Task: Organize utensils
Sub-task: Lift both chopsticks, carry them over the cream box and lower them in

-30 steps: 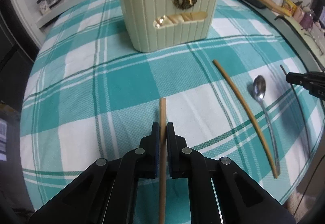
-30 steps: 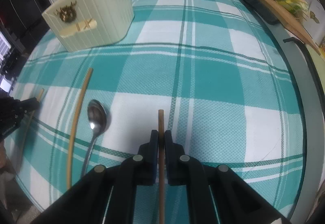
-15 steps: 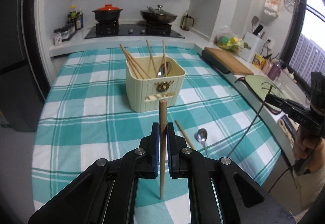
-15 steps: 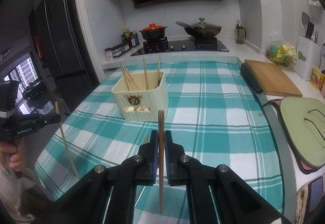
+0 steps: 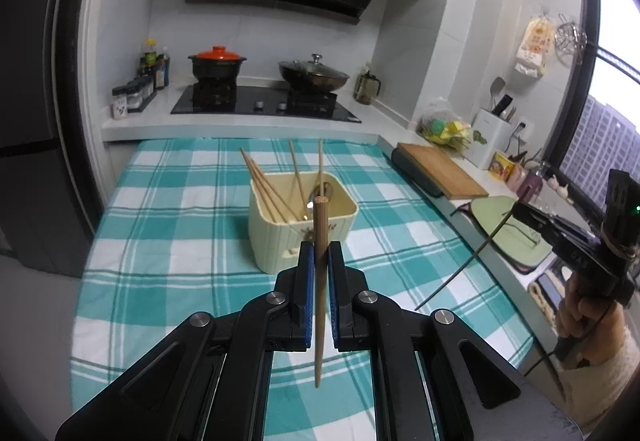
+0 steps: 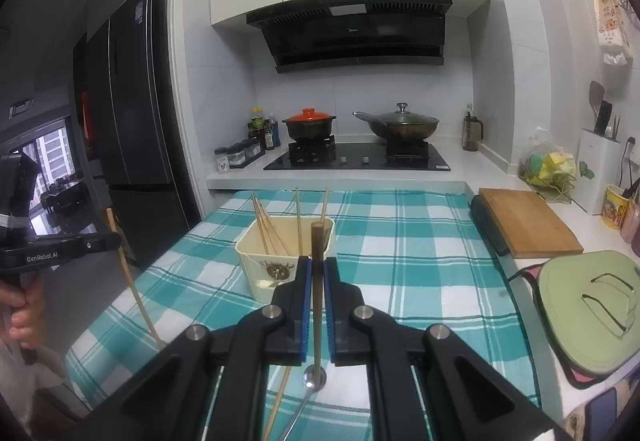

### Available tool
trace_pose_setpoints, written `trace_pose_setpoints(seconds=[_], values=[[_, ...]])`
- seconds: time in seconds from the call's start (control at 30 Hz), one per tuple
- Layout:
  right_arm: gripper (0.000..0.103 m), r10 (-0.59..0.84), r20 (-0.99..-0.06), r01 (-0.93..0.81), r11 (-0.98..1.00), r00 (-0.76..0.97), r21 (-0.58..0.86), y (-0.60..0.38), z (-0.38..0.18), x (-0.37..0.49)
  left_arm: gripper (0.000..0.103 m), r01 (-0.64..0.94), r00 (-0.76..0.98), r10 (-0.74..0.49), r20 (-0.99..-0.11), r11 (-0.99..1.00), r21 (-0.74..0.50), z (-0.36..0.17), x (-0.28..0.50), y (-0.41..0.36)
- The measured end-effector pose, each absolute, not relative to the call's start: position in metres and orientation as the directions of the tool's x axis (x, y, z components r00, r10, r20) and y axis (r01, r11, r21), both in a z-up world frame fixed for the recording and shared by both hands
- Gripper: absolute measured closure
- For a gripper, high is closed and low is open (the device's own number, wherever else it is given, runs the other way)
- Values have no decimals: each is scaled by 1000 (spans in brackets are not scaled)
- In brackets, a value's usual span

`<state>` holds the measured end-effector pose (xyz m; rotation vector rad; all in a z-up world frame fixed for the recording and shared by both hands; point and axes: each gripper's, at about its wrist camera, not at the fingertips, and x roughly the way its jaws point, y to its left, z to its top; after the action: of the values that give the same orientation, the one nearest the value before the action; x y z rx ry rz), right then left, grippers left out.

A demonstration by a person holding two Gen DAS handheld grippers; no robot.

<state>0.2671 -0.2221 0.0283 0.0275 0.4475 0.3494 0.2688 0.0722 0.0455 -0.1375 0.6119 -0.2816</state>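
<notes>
My left gripper (image 5: 319, 253) is shut on a wooden chopstick (image 5: 319, 281) and holds it upright, well above the table. My right gripper (image 6: 316, 273) is shut on a darker chopstick (image 6: 317, 297), also upright. The cream utensil holder (image 5: 296, 233) stands mid-table with several chopsticks and a spoon in it; it also shows in the right wrist view (image 6: 264, 265). A metal spoon (image 6: 313, 379) and a loose chopstick (image 6: 278, 401) lie on the checked cloth below my right gripper. The right gripper shows at the right of the left wrist view (image 5: 520, 211), the left gripper at the left of the right wrist view (image 6: 114, 239).
A teal checked tablecloth (image 5: 180, 225) covers the table. A wooden cutting board (image 6: 524, 225) and a green mat with glasses (image 6: 588, 305) lie on the counter at the right. A stove with a red-lidded pot (image 6: 310, 125) and a wok (image 6: 400, 125) is behind.
Both grippers have lifted their chopsticks off the table and risen high, tilting up to face the stove. The holder now sits farther below and ahead.
</notes>
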Motion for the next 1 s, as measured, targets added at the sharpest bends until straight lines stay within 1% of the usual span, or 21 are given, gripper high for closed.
trace_pose_setpoints(seconds=[0.13,0.33,0.5,0.6,0.67,0.73,0.93,1.0], values=[[97,339,-420,-332,939,842,91,-221,45,284,98,202,810,-284,-514,957,-210,70,282,80],[97,335,-390,-339,939,858,60,-214,79,320,98,165,866,-253,-431,958,-233,116,317,89],[97,362,-330,-368,929,872,48,-197,107,357,98,114,921,-183,-344,971,-211,140,363,83],[97,387,-277,-389,920,880,50,-187,114,381,98,87,933,-154,-327,974,-210,136,395,76],[97,401,-258,-401,914,879,54,-180,110,398,98,86,924,-167,-344,967,-240,126,418,72],[97,411,-278,-408,910,868,72,-172,100,420,98,70,916,-160,-368,967,-245,109,441,66],[97,428,-456,-405,901,780,153,-153,39,488,98,30,825,-165,-540,968,-250,37,502,52],[97,418,-517,-398,904,747,156,-147,21,503,98,26,794,-164,-586,971,-238,16,516,49]])
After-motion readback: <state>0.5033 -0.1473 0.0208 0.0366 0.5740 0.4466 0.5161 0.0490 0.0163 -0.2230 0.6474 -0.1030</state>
